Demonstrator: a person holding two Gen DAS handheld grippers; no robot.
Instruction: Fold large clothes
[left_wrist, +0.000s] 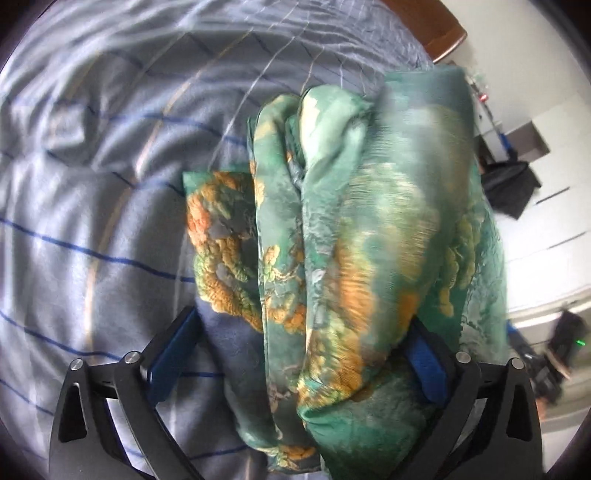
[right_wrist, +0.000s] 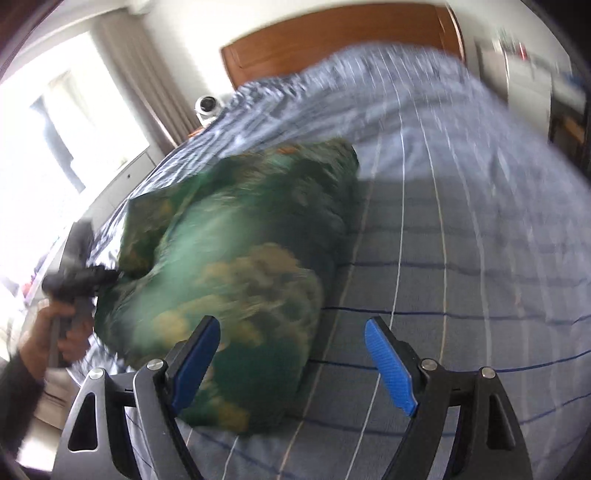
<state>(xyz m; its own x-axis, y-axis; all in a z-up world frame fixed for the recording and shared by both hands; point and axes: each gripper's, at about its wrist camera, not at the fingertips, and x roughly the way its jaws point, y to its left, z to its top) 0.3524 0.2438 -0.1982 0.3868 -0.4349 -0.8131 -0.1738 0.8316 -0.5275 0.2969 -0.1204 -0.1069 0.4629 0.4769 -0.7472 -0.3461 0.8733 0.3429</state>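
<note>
**Bed with striped cover, green garment bunched between two grippers**

Bedding: grey-blue cover (left_wrist: 110, 221) with thin dark and pale stripes, wrinkled, filling most of both views. Wooden headboard (right_wrist: 332, 44) at the far end.

Left wrist view: green and orange patterned garment (left_wrist: 351, 240) gathered into thick vertical folds, hanging or draped from near the lens toward the far side. Left gripper (left_wrist: 295, 354) fingers stand wide, the fabric passing between them and pressed against the right-hand blue pad (left_wrist: 424, 365); left-hand pad clear of it. A flatter corner of the garment lies on the cover at left. Room floor and dark gear visible far right, seen only here.

Right wrist view: motion-blurred. Garment appears as a bulky heap on the cover, left of centre. Right gripper (right_wrist: 291, 354) fingers wide apart, nothing between them; left finger just beside the heap. Only this view shows the person's left hand (right_wrist: 55, 328) on the other gripper's handle, a bright window (right_wrist: 55, 129) and curtain.
</note>
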